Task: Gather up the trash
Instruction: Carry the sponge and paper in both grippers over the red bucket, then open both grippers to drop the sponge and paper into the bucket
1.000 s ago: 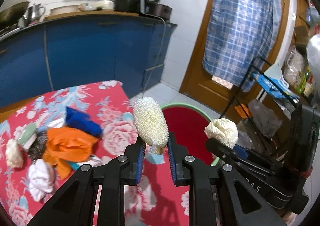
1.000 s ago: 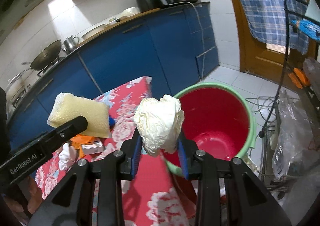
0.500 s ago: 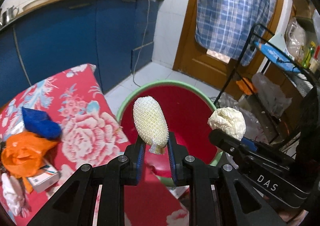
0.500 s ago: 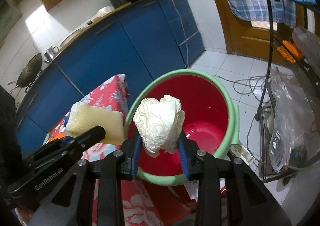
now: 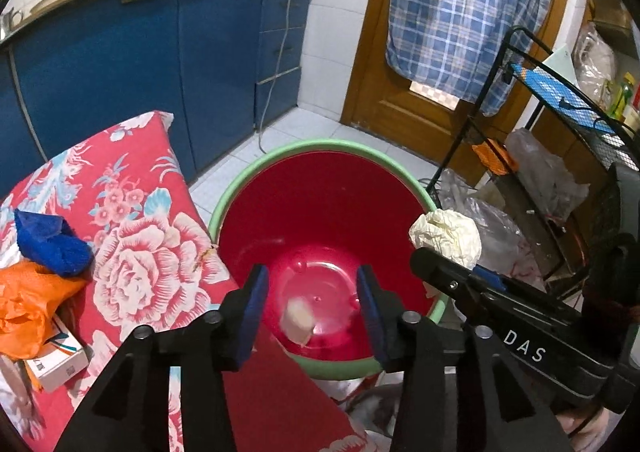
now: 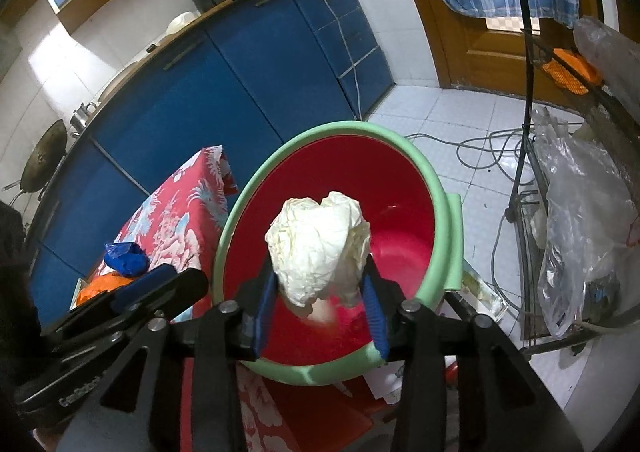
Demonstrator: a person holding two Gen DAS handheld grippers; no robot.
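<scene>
A red bucket with a green rim (image 5: 256, 164) (image 6: 448, 220) stands on the floor beside the table. My left gripper (image 5: 312, 292) is open and empty above it; the pale foam sponge (image 5: 298, 320) is a blur inside the bucket. My right gripper (image 6: 320, 292) is shut on a crumpled white paper ball (image 6: 320, 248) and holds it over the bucket; the ball also shows in the left wrist view (image 5: 448, 236).
The table with a red floral cloth (image 5: 132, 236) holds a blue rag (image 5: 48, 244), an orange bag (image 5: 28, 304) and a small box (image 5: 60, 364). Blue cabinets (image 5: 140, 72) stand behind. A black wire rack (image 5: 560, 156) with plastic bags stands right.
Both grippers moved from over the table to above the bucket. My left gripper opened and let go of the sponge, which is now inside the bucket. The right still holds the paper ball.
</scene>
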